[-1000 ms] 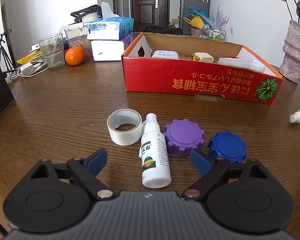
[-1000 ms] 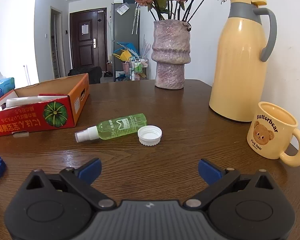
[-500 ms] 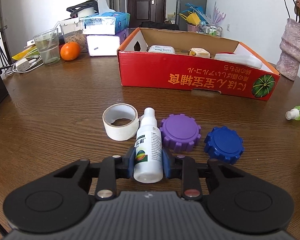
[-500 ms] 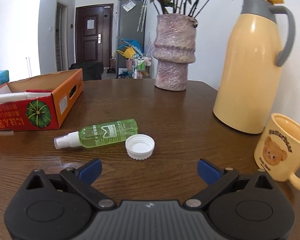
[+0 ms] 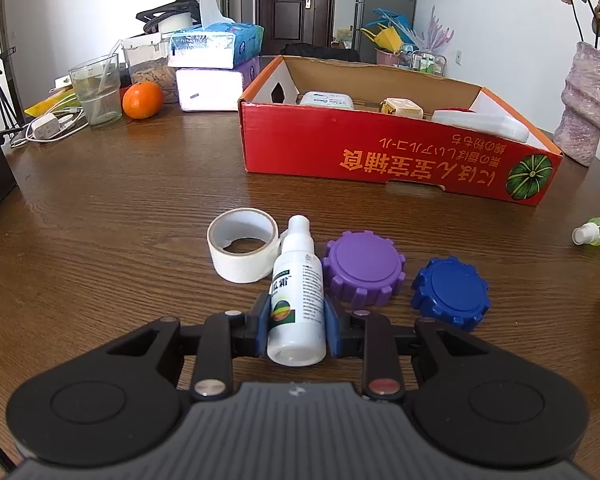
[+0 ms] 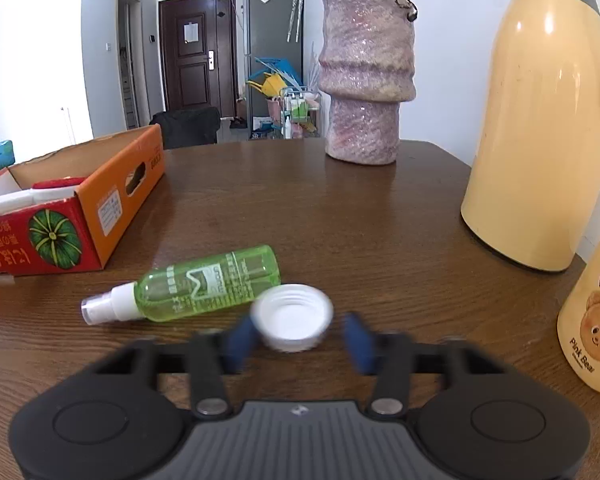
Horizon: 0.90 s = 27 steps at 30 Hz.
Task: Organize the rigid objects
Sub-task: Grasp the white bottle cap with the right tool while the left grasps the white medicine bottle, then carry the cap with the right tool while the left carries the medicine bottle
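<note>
White cap [image 6: 292,322] only in right-wrist view.

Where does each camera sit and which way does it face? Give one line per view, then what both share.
Left wrist: on the left claw, angled down across the table; its pads grip the white bottle lying before tape roll and red box.
Right wrist: on the right claw, facing vase and thermos; jaws closing around the white cap, left pad touching.
Shared: red box and green spray bottle.
</note>
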Each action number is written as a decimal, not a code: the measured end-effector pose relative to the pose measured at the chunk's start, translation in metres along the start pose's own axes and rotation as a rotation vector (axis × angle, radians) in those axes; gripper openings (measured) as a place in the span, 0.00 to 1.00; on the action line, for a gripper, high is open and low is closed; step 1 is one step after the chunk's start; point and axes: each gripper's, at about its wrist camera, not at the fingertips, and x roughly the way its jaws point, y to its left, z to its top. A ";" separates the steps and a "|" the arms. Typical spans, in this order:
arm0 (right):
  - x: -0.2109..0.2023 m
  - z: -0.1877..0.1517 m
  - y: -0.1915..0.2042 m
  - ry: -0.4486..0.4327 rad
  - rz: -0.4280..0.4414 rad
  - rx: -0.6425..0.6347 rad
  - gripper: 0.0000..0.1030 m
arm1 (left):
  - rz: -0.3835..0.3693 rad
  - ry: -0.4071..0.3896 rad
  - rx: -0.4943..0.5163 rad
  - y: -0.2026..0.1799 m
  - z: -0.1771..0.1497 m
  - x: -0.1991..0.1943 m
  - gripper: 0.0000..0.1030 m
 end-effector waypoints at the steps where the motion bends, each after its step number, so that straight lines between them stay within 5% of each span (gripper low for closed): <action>1: 0.000 0.000 0.000 0.000 -0.003 -0.003 0.37 | 0.000 0.000 0.000 0.000 0.000 0.000 0.28; 16: -0.030 -0.013 0.016 -0.090 -0.041 -0.038 0.37 | -0.003 -0.006 -0.004 0.001 0.000 0.002 0.28; 27: -0.067 -0.030 0.052 -0.156 0.015 -0.064 0.37 | -0.022 -0.050 -0.006 0.003 0.001 -0.009 0.27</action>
